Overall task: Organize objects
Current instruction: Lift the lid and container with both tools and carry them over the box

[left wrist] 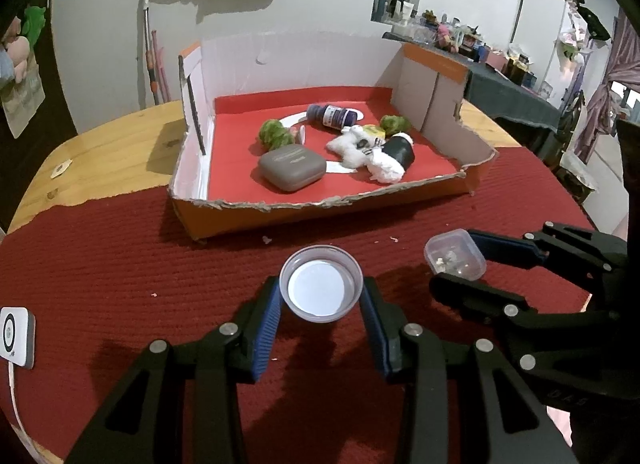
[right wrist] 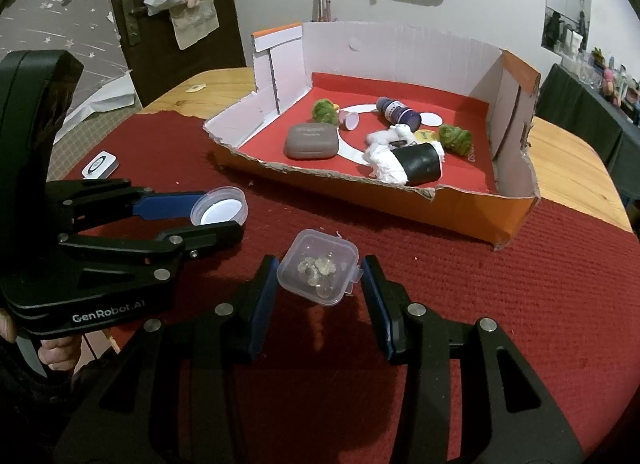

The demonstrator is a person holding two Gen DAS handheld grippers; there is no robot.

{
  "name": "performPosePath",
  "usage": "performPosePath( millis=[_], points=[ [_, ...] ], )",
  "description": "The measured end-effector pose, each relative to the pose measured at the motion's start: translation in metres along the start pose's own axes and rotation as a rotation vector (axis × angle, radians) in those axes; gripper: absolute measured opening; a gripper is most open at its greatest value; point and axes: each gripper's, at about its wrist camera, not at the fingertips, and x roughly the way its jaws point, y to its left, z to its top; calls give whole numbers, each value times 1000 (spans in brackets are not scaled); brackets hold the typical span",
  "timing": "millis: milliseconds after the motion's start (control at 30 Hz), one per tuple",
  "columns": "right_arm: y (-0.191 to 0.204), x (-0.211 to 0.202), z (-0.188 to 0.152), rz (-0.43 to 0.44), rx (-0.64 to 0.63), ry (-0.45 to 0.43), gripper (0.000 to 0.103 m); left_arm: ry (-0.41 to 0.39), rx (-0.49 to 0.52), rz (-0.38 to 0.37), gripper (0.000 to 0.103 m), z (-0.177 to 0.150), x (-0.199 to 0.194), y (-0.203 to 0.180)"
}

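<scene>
Plastic box's [right wrist: 318, 272] contents clearer right-wrist

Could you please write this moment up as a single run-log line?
left gripper: shut on round lid | right gripper: shut on clear box | both short of cardboard tray | tray holds earlier items

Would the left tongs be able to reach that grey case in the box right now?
Probably not yet: the left tongs are already shut on a round lid. The path to the grey case looks free, over the box's low torn front wall.
</scene>
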Motion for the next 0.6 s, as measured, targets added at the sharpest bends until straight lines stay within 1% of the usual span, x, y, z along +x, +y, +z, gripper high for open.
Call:
performPosePath(
  millis=[300, 600],
  points=[
    [3, -13, 7, 9, -13, -26, 41, -45, 10, -6, 42, 11, -16, -3],
    [-1, -19, 20, 20, -18, -42, 41, -60, 16, -3, 42, 25, -18, -2]
  ],
)
